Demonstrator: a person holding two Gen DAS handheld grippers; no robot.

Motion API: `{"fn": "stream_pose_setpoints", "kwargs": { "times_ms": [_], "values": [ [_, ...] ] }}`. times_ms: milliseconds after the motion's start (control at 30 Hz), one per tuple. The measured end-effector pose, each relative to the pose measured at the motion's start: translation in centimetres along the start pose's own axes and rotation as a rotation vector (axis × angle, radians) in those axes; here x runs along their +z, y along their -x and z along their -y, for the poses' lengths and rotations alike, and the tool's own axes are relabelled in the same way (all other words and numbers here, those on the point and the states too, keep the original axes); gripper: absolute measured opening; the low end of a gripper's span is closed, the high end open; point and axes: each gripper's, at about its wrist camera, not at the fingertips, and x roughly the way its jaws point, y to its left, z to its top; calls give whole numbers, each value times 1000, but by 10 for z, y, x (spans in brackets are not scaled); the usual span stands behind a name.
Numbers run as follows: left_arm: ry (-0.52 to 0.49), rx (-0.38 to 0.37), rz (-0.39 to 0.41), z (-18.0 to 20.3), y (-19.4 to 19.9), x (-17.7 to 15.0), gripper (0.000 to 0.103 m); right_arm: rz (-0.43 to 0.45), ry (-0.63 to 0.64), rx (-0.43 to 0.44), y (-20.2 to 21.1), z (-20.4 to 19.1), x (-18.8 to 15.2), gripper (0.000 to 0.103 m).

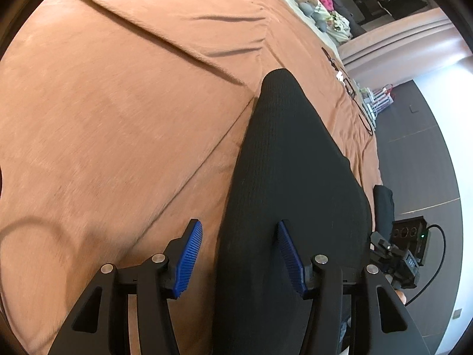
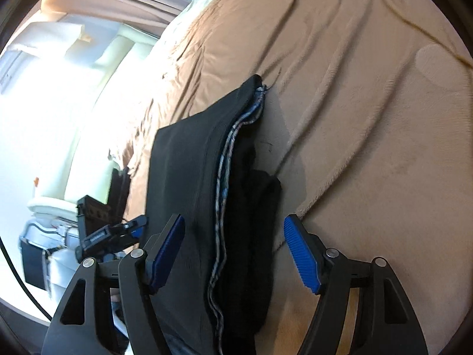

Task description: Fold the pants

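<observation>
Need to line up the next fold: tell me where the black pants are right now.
The black pants lie on the brown blanket near the bed's edge, running away from both cameras; in each wrist view they sit between the open blue fingers, unpinched.

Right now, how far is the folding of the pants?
Done: the black pants lie on the brown blanket as a narrow stack, layered edges showing. In hand: nothing; the left gripper and right gripper are open around the cloth, pads apart. Left: perhaps one more fold; I cannot tell.
</observation>
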Motion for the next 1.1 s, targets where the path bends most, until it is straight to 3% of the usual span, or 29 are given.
{"fn": "stream_pose_setpoints", "kwargs": {
  "times_ms": [567,633,767,833,933,1100],
  "values": [
    [-44,-75,-19,4,-33,46,54,-50,-50,91,-31,12,22,68],
    [-46,-90,-23,5,-36,49,51,-48,-51,106,-33,12,25,68],
    [-53,-97,-41,10,-42,55,32,-48,-22,75,-36,6,24,68],
    [-60,-106,-38,12,-40,54,24,-54,12,26,-34,-2,21,50],
    [-71,-116,-23,15,-33,53,17,-38,57,-11,-24,-16,19,34],
    [-83,-146,3,21,-15,51,13,10,129,-71,-12,-42,11,26]
  ]
}}
